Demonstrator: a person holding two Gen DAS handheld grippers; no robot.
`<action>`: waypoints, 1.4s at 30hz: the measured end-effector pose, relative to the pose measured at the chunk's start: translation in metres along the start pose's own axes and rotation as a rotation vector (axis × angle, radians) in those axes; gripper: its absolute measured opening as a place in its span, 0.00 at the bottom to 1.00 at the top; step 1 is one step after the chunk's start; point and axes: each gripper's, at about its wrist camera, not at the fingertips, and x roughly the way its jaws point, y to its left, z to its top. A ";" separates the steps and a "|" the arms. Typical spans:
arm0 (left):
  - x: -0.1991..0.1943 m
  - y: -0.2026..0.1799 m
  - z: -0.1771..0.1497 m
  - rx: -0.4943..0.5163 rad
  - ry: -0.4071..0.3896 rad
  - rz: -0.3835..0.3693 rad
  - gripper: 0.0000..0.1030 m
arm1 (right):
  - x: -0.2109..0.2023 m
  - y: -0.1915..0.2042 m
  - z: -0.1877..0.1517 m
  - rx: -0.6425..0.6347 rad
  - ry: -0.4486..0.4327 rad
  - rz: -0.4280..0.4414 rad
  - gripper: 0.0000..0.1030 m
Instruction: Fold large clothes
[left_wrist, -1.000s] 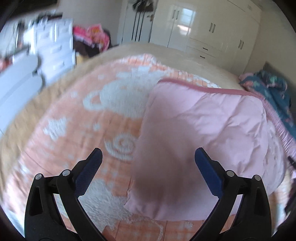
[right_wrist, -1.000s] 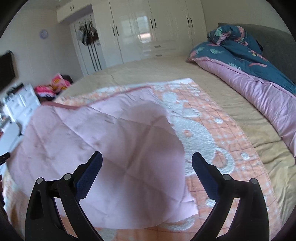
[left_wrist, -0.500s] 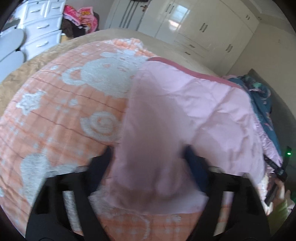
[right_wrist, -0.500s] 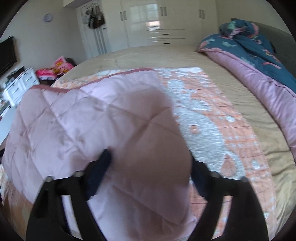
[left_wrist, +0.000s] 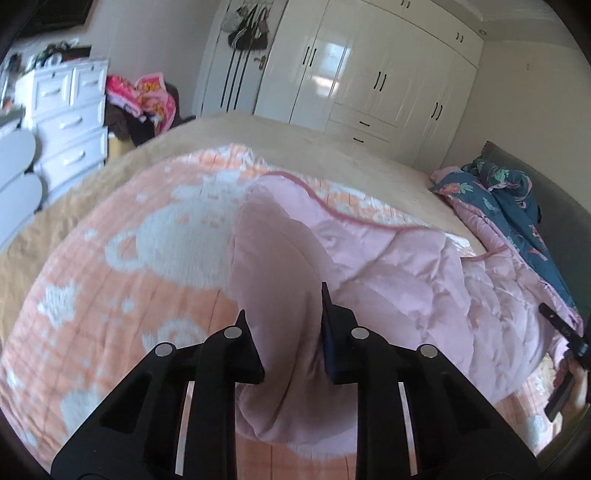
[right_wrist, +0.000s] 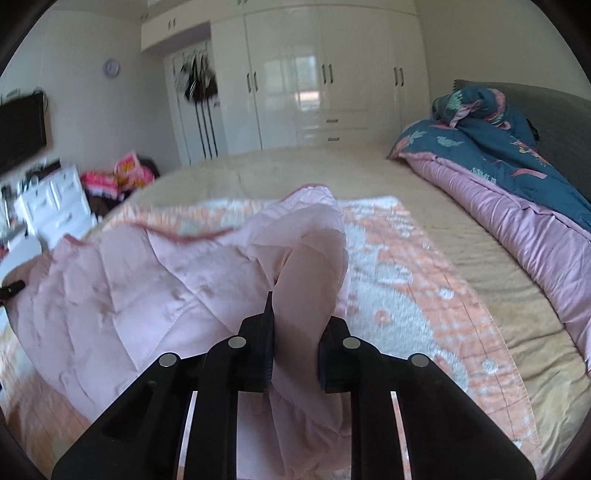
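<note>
A pink quilted garment (left_wrist: 399, 266) lies partly folded on an orange and white blanket (left_wrist: 122, 280) on the bed. My left gripper (left_wrist: 284, 306) is shut on the garment's near left corner, and the cloth bunches between its fingers. My right gripper (right_wrist: 295, 314) is shut on the garment (right_wrist: 147, 295) at its near right corner, which is lifted off the blanket (right_wrist: 399, 295). The other gripper's black tip (left_wrist: 561, 328) shows at the right edge of the left wrist view.
A tan bedspread (right_wrist: 461, 229) covers the bed. A rolled blue and pink duvet (right_wrist: 517, 177) lies at the right. White wardrobes (right_wrist: 325, 85) stand behind, and a white drawer unit (left_wrist: 70, 122) with a pile of clothes (left_wrist: 147, 99) stands at the left.
Both grippers were open above the garment's near edge. They dropped onto its two near corners, shut on them and lifted the cloth, which now bunches up.
</note>
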 end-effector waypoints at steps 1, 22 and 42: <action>0.005 -0.003 0.006 0.009 -0.005 0.011 0.14 | 0.000 -0.002 0.002 0.010 -0.005 -0.001 0.16; 0.090 -0.002 0.019 0.004 0.075 0.110 0.14 | 0.059 -0.020 -0.007 0.126 0.064 -0.067 0.15; 0.087 0.005 0.020 -0.025 0.099 0.173 0.43 | 0.048 0.000 -0.009 0.113 0.083 -0.163 0.64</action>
